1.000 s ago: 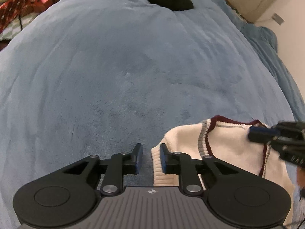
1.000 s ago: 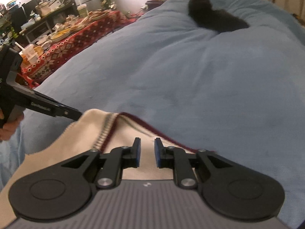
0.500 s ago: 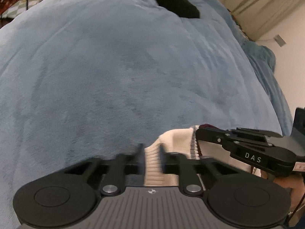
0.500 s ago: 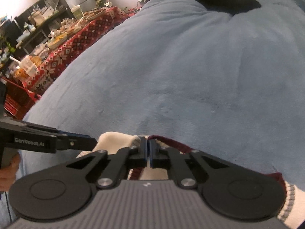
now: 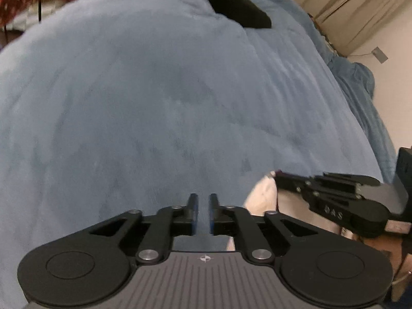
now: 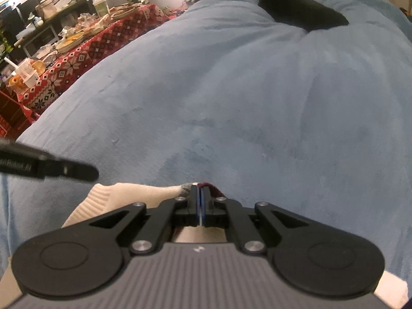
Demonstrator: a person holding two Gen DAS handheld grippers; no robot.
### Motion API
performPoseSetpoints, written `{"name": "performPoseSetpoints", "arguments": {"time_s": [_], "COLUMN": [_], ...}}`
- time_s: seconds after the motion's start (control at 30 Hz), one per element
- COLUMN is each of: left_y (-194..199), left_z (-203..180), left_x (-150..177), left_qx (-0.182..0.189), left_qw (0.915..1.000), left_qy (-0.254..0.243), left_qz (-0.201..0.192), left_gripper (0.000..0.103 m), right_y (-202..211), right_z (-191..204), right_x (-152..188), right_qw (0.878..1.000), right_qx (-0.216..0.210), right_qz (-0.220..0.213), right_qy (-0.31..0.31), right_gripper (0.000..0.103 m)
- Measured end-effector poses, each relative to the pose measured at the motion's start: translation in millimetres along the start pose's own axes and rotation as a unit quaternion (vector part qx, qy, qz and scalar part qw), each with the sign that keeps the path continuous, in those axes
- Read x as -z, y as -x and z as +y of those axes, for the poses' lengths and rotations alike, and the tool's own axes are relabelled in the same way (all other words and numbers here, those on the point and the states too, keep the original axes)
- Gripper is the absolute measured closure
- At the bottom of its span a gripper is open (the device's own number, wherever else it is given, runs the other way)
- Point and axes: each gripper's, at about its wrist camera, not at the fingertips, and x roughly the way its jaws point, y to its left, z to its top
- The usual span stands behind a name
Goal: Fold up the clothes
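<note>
Cream knit sweater (image 6: pixel 121 195) with a grey and maroon trim lies bunched on the blue blanket (image 6: pixel 257 103) of the bed, close under both tools. Right gripper (image 6: pixel 200 200) has its jaws clenched on the sweater's neckline, the grey and maroon edge pinched right between the blue pads, with the cream ribbed part spreading off to its left. Left gripper (image 5: pixel 203 206) hangs beside the cloth: its jaws stand a narrow slit apart and are opening, with only blanket seen through the slit; the sweater (image 5: pixel 260 193) sits just to its right, not between the pads. In the left view the right gripper (image 5: pixel 278 181) reaches in from the right edge onto the cream fabric. In the right view the left gripper's dark tip (image 6: pixel 85 173) pokes in from the left, just above the ribbed hem.

Farther up the bed a black garment (image 6: pixel 298 7) lies well apart from the sweater. Left of the bed stands a table (image 6: pixel 85 51) under a red patterned cloth, crowded with cups, plates and food containers; their contents are too small to tell. Beige curtains (image 5: pixel 345 2) hang beyond the bed
</note>
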Motion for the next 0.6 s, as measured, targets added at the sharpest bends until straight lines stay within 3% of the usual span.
{"name": "performPoseSetpoints", "arguments": {"time_s": [0.13,0.37,0.5,0.6], "left_y": [2,0,3,6], "left_z": [2,-21,-33,-39], "left_x": [8,20,19,20], "left_qx": [0.016,0.002,0.041,0.055], "left_qw": [0.9998,0.992,0.9879,0.9851], "left_qy": [0.004,-0.123,-0.147,-0.161], "left_qz": [0.01,0.027,0.024,0.021], "left_gripper": [0.093,0.093,0.092,0.084], "right_y": [-1,2,2,3], "right_z": [-1,-6,-7,-7], "right_x": [0,5,7,9], "right_qw": [1.0,1.0,1.0,1.0], "right_qx": [-0.001,-0.003,-0.004,-0.003], "right_qz": [0.001,0.002,0.002,0.002], "right_qy": [0.003,-0.001,-0.004,-0.005], "right_gripper": [0.102,0.102,0.102,0.102]}}
